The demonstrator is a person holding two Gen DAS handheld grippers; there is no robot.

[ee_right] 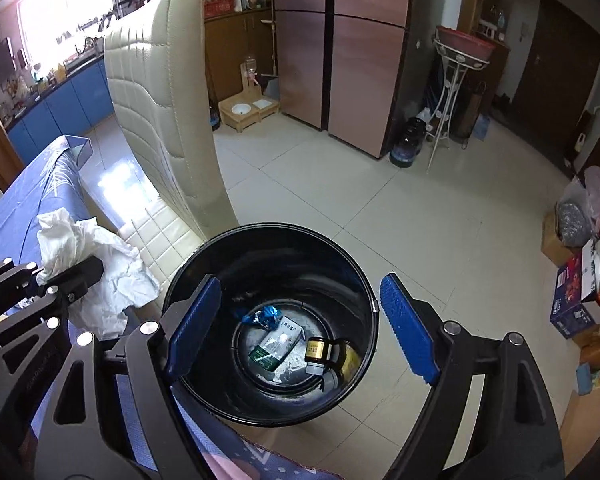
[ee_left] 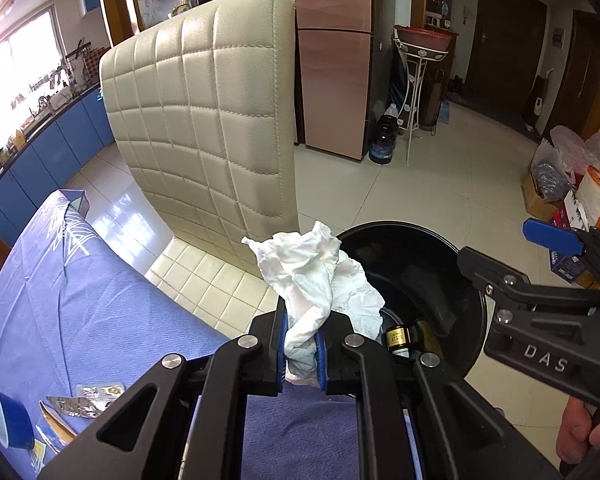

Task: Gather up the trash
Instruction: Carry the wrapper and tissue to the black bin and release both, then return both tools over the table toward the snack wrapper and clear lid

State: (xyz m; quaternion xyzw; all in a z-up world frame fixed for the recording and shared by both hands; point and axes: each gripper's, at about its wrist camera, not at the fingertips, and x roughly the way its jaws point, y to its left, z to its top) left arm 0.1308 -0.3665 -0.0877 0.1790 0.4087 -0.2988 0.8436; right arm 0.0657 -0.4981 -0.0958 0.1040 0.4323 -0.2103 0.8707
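Clamping crumpled tissue [ee_left: 320, 276] in left gripper [ee_left: 302, 354], right gripper [ee_right: 300, 328] spread over bin [ee_right: 204, 256]

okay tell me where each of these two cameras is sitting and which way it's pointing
Left wrist: on the left gripper, angled down past the crumpled tissue it clamps, toward the cream chair; a hand on the right gripper's handle shows at the right.
Right wrist: on the right gripper, looking down between open jaws into the black bin.
Shared: tissue, bin, chair, blue tablecloth, fridge, each other's gripper.
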